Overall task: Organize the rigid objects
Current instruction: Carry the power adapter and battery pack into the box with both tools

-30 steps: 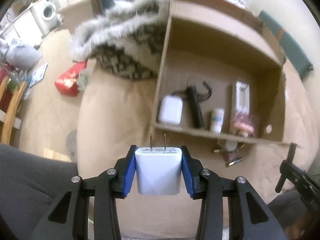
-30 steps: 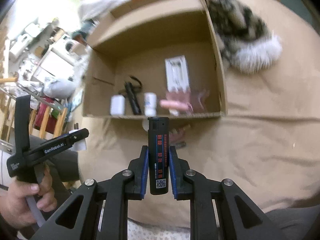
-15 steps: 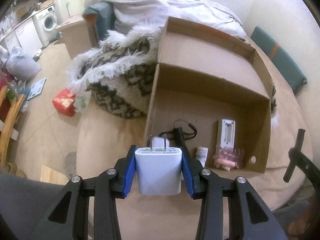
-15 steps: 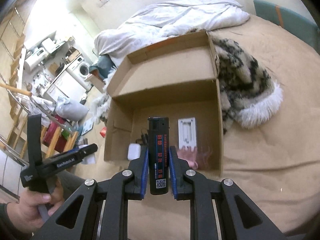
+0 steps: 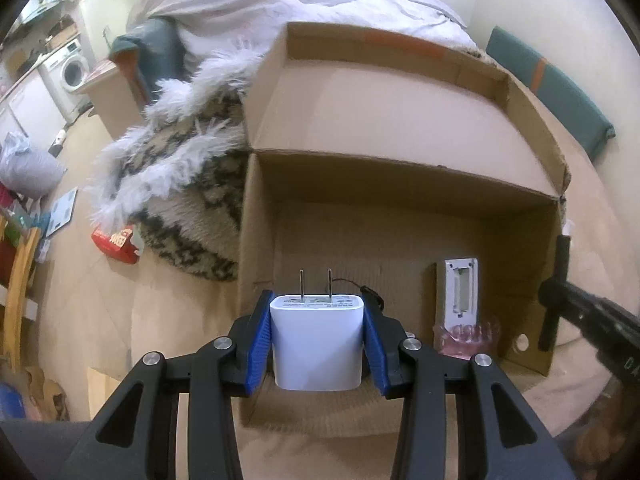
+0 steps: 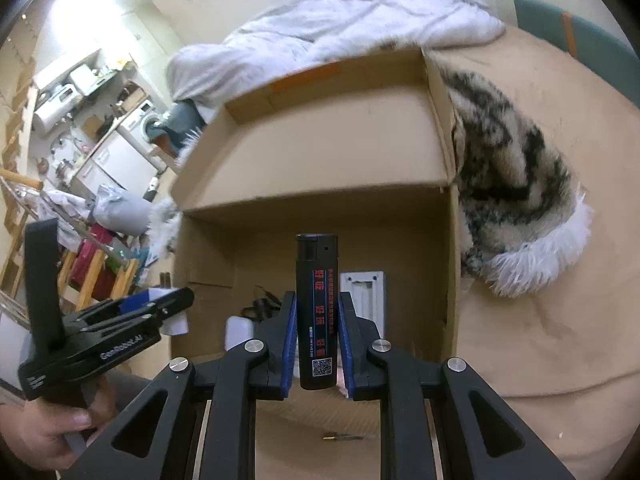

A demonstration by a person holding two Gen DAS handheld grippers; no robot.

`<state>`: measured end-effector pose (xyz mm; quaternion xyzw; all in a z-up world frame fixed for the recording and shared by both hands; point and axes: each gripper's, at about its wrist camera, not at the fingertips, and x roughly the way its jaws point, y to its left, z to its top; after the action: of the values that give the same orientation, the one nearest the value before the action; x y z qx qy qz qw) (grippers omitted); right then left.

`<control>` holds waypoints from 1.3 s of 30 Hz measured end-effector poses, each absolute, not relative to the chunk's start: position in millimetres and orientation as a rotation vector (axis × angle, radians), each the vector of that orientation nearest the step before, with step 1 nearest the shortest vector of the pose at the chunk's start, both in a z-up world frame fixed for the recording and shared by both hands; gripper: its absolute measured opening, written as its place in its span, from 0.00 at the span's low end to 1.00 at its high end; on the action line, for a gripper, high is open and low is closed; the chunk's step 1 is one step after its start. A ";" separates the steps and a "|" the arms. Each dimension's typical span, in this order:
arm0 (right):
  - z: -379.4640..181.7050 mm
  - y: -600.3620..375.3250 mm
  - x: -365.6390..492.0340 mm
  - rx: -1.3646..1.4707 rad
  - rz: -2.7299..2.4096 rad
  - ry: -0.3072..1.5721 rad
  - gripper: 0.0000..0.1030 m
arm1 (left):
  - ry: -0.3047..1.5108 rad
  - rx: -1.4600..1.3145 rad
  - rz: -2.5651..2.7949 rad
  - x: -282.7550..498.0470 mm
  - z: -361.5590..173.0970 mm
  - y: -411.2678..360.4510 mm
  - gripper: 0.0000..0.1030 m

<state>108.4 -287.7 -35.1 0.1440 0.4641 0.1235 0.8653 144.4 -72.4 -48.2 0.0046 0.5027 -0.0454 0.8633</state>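
Bed (image 6: 560, 340) | box (image 5: 400, 120) at 12 o'clock, for sorting | left tongs (image 5: 318, 344) pinching charger (image 5: 318, 352) | right tongs (image 6: 317, 340) pinching lighter (image 6: 317, 304)

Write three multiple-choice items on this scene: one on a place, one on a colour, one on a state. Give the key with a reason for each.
1. Where does the white tray lie?
A. on the floor
B. inside the box
C. on the fur blanket

2. What colour is the lighter?
A. black
B. yellow
C. green

3. How does the left gripper stand?
A. open and empty
B. shut on a spoon
C. shut on the charger

Key:
1 B, the tray rests on the box floor near its right wall.
2 A, its body is black with red print, held in the right gripper.
3 C, both blue fingers press the charger's sides, prongs pointing away.
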 end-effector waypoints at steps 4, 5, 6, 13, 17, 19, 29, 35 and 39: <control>-51.2 -285.1 114.0 0.290 0.247 1.004 0.20 | 1.061 0.018 -0.105 147.9 -65.1 -77.6 0.37; -54.4 -284.0 114.8 0.291 0.249 1.011 0.20 | 1.063 0.020 -0.109 148.7 -68.8 -78.9 0.37; -57.4 -282.7 115.7 0.288 0.251 1.019 0.20 | 1.064 0.024 -0.113 149.4 -72.8 -80.1 0.37; -68.6 -274.2 118.9 0.241 0.237 1.047 0.20 | 1.031 0.081 -0.115 149.5 -81.7 -85.2 0.37; -70.8 -272.6 121.0 0.232 0.233 1.056 0.20 | 1.037 0.075 -0.097 151.9 -85.4 -83.2 0.37; -74.3 -273.3 121.4 0.229 0.223 1.069 0.20 | 1.050 0.084 -0.097 153.0 -90.0 -83.7 0.37; -88.3 -273.4 130.0 0.238 0.177 1.120 0.20 | 1.075 0.112 -0.101 157.2 -99.9 -86.0 0.37; -89.9 -272.8 130.8 0.232 0.176 1.125 0.20 | 1.087 0.125 -0.108 152.3 -103.0 -92.3 0.37; -91.3 -270.8 132.1 0.231 0.178 1.129 0.20 | 1.085 0.130 -0.105 148.2 -102.5 -96.4 0.37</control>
<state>132.1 -270.8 -91.3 0.1092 0.5329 0.0840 0.8349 148.2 -96.4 -102.5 0.0620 0.5157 -0.0498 0.8531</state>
